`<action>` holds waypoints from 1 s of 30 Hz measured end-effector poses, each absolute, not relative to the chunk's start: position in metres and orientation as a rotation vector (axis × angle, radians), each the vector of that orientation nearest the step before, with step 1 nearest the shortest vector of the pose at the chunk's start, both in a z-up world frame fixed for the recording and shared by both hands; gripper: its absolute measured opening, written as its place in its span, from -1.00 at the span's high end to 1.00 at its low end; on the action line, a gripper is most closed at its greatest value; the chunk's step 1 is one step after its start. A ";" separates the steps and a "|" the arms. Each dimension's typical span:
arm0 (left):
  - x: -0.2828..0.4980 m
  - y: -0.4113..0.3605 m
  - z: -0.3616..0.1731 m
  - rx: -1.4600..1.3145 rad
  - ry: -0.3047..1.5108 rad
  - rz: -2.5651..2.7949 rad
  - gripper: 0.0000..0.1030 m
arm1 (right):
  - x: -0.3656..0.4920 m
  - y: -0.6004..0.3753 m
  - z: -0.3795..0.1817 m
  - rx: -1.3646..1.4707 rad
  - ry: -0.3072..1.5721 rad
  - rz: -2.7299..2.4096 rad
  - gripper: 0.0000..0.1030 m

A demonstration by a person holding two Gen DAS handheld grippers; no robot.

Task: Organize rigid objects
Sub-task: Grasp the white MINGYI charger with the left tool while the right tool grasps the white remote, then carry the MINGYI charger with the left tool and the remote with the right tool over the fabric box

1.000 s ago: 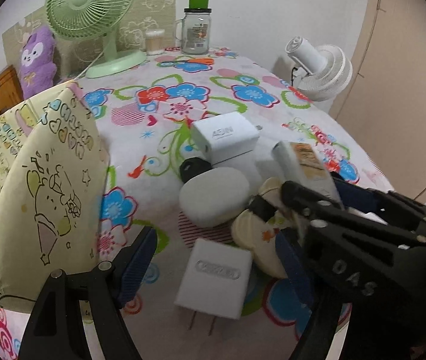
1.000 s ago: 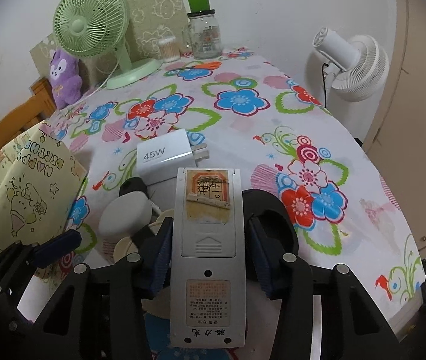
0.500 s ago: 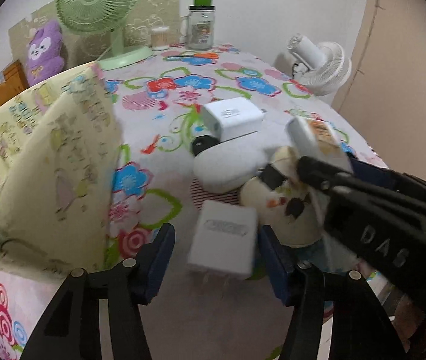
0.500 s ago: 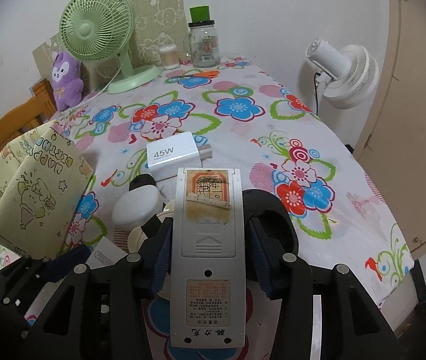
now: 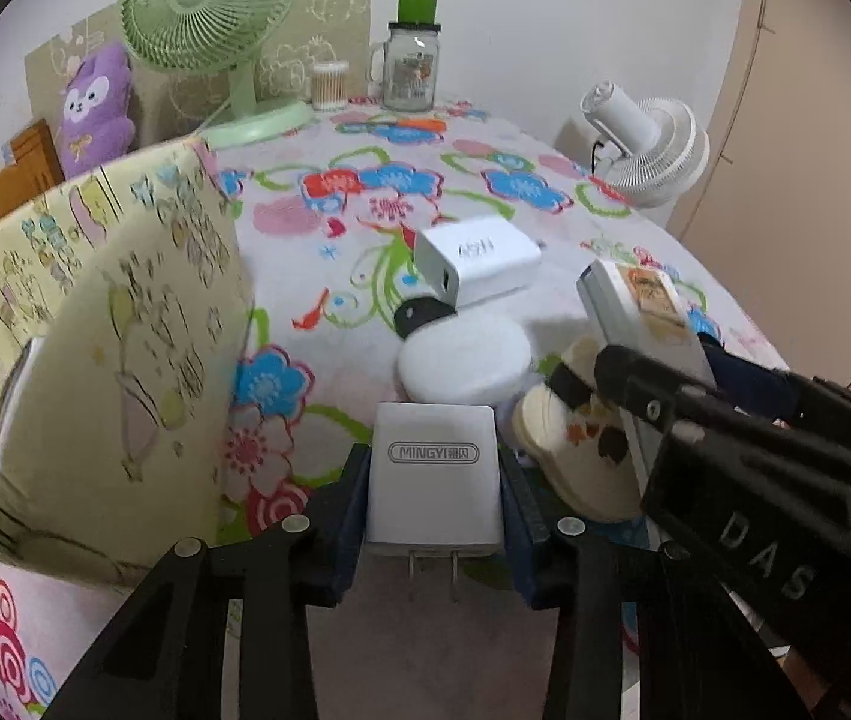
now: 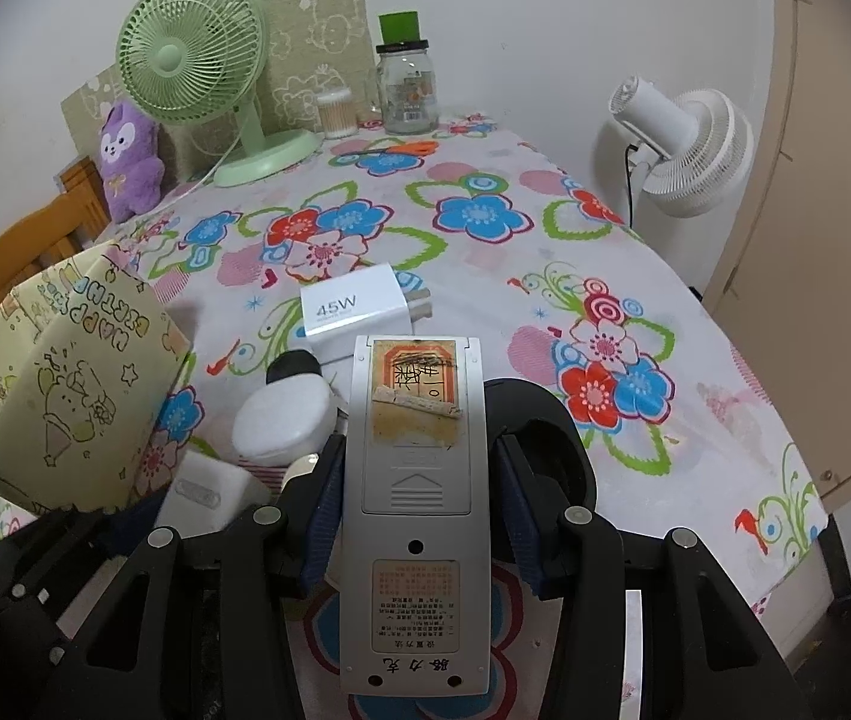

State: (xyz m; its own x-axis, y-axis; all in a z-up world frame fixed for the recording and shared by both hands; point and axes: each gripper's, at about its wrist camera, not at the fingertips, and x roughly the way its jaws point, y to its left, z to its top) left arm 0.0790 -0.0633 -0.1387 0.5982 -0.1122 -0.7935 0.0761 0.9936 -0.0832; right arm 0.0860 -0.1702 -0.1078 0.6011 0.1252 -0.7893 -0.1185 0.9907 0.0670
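A white MINGYI charger [image 5: 434,498] lies prongs toward me on the flowered tablecloth [image 5: 365,222]. My left gripper [image 5: 434,462] has a blue pad against each of its sides, and the jaws are closing on it. My right gripper [image 6: 417,456] is shut on a grey remote control [image 6: 416,510], held back side up above the table. In the left wrist view that remote [image 5: 635,306] and the right gripper [image 5: 665,372] hang at the right. A white 45W charger [image 6: 353,309], a white oval case [image 6: 284,414] and a small black piece [image 5: 422,312] lie just beyond.
A yellow gift bag [image 5: 95,348] stands close on the left. A cream round object [image 5: 581,450] lies under the right gripper. At the table's far end stand a green fan [image 6: 197,60], a jar [image 6: 407,90] and a purple plush [image 6: 128,162]. A white fan [image 6: 689,150] stands beyond the right edge.
My left gripper has come forward over the MINGYI charger and its jaws have drawn in from wide apart to the charger's sides. The right gripper keeps the remote still.
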 end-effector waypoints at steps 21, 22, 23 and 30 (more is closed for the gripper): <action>0.081 -0.065 -0.084 -0.028 0.845 -0.138 0.21 | 0.078 -0.166 -0.059 0.024 0.843 0.109 0.01; 0.080 -0.064 -0.081 -0.029 0.842 -0.136 0.21 | 0.078 -0.166 -0.056 0.025 0.838 0.108 0.01; 0.079 -0.064 -0.079 -0.029 0.838 -0.136 0.21 | 0.078 -0.166 -0.055 0.026 0.836 0.109 0.01; 0.077 -0.059 -0.063 -0.029 0.811 -0.130 0.21 | 0.075 -0.161 -0.037 0.016 0.809 0.106 0.01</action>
